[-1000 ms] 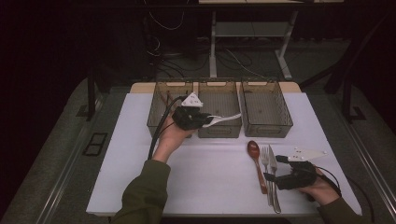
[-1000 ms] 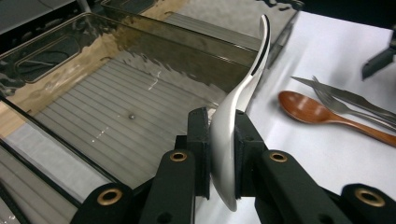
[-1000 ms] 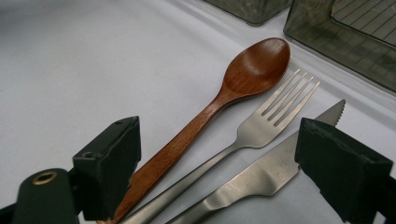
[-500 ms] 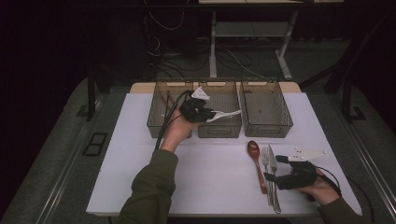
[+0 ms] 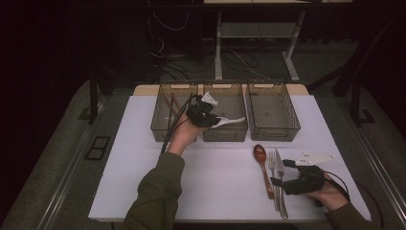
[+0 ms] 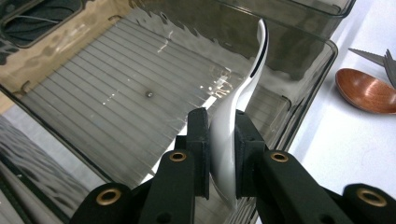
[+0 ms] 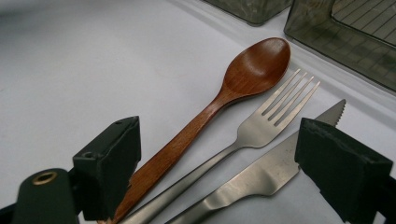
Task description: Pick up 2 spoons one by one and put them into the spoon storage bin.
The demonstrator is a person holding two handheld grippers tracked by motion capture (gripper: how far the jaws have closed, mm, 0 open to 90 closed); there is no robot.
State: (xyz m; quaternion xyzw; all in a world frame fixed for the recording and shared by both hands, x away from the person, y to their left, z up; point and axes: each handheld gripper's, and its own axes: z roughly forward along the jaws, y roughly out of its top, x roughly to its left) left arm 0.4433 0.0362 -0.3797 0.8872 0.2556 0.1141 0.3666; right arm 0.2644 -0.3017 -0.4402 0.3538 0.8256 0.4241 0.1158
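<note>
— Over the middle bin (image 5: 225, 132), what changed?
— I'd carried the white spoon (image 6: 233, 126), pinched in my left gripper (image 5: 203, 115), down above it; drop comes next. My right gripper (image 5: 293, 181) sat spread around the wooden spoon (image 7: 219, 102), fork (image 7: 261, 126) and knife (image 7: 266, 175).

Middle bin (image 5: 225, 134) open on top, floor bare under white spoon (image 6: 243, 107). Bin walls hem sides. Spoon (image 5: 262, 165), fork (image 5: 273, 167), knife (image 5: 280, 184) crowd mat (image 5: 143, 158) right; left mat free.
</note>
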